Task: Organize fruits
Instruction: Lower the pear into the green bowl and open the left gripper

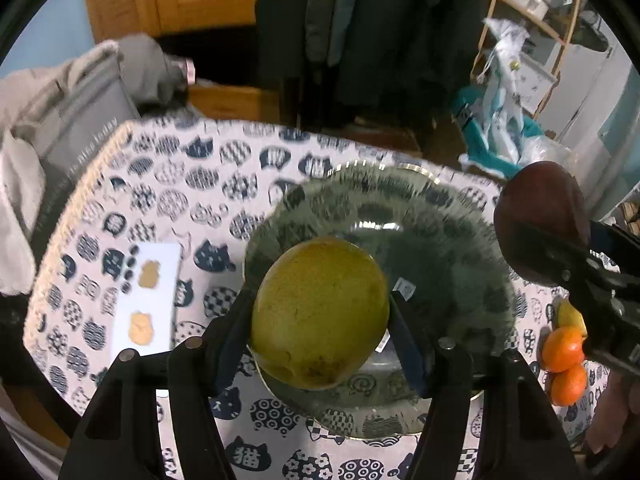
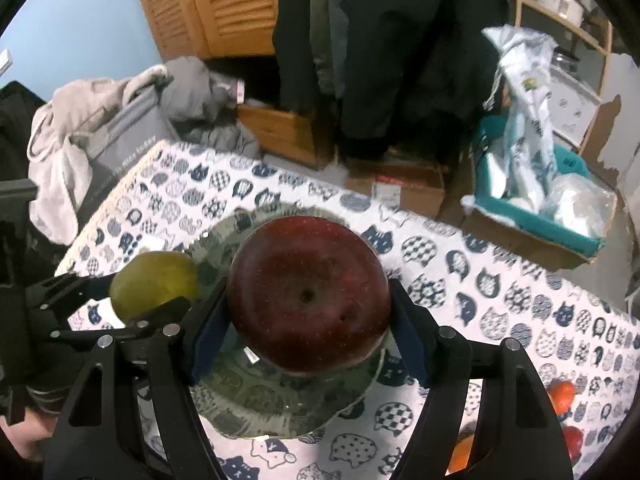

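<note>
My left gripper (image 1: pixel 320 312) is shut on a yellow-green pear (image 1: pixel 320 314) and holds it above the near side of a clear glass plate (image 1: pixel 440 248). My right gripper (image 2: pixel 308 300) is shut on a dark red apple (image 2: pixel 308 296) above the same plate (image 2: pixel 280 404). The apple (image 1: pixel 540 220) also shows at the right of the left wrist view, and the pear (image 2: pixel 154 284) at the left of the right wrist view. Two oranges (image 1: pixel 564 364) and a yellow fruit (image 1: pixel 570 314) lie on the cloth right of the plate.
The table carries a white cloth with cat prints (image 1: pixel 180 184). A white card with small stickers (image 1: pixel 148 300) lies left of the plate. Grey clothes and a bag (image 2: pixel 100 136) sit beyond the far left corner. Boxes and a teal bin (image 2: pixel 536 208) stand on the floor behind.
</note>
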`<act>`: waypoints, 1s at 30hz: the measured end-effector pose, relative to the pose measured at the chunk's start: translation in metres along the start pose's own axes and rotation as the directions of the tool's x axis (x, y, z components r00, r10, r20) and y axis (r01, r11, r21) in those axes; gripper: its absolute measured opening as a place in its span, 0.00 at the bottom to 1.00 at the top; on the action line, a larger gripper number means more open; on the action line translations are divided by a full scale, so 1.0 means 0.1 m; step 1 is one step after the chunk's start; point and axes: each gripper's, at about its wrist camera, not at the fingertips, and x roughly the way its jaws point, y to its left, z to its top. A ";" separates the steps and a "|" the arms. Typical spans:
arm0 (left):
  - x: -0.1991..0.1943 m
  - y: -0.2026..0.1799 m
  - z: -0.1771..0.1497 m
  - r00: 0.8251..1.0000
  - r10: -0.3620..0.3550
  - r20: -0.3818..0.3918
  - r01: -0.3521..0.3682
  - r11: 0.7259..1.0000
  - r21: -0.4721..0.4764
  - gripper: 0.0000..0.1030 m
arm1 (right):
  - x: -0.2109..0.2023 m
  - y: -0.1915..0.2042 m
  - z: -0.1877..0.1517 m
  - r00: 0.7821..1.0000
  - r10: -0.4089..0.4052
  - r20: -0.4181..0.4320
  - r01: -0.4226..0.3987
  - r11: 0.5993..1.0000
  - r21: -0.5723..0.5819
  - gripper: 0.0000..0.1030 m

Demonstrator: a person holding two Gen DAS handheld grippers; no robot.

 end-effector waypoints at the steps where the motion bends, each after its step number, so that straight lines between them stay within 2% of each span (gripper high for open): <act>1: 0.07 -0.01 -0.01 1.000 0.003 -0.016 -0.003 1.000 0.000 0.65 | 0.05 0.01 -0.01 1.000 -0.001 -0.010 0.001 1.000 -0.006 0.72; 5: 0.27 -0.03 -0.04 0.998 0.020 -0.057 -0.019 1.000 0.014 0.65 | 0.19 0.03 -0.07 0.999 -0.007 -0.043 0.006 1.000 -0.015 0.72; 17: 0.68 -0.07 -0.14 0.984 0.006 -0.180 -0.005 1.000 0.006 0.66 | 0.34 -0.05 -0.15 0.996 -0.001 -0.088 0.002 1.000 0.010 0.72; 26: 0.70 -0.10 -0.15 0.979 0.005 -0.204 -0.004 1.000 0.008 0.66 | 0.39 -0.07 -0.14 0.995 0.005 -0.098 -0.002 1.000 0.027 0.72; 28: 0.64 -0.12 -0.12 0.984 -0.005 -0.176 0.006 1.000 0.007 0.70 | 0.40 -0.07 -0.13 0.995 0.007 -0.098 -0.004 0.999 0.032 0.72; 30: 0.53 -0.12 -0.09 0.989 -0.007 -0.145 0.009 1.000 0.013 0.82 | 0.41 -0.07 -0.12 0.995 0.006 -0.101 -0.002 0.999 0.035 0.72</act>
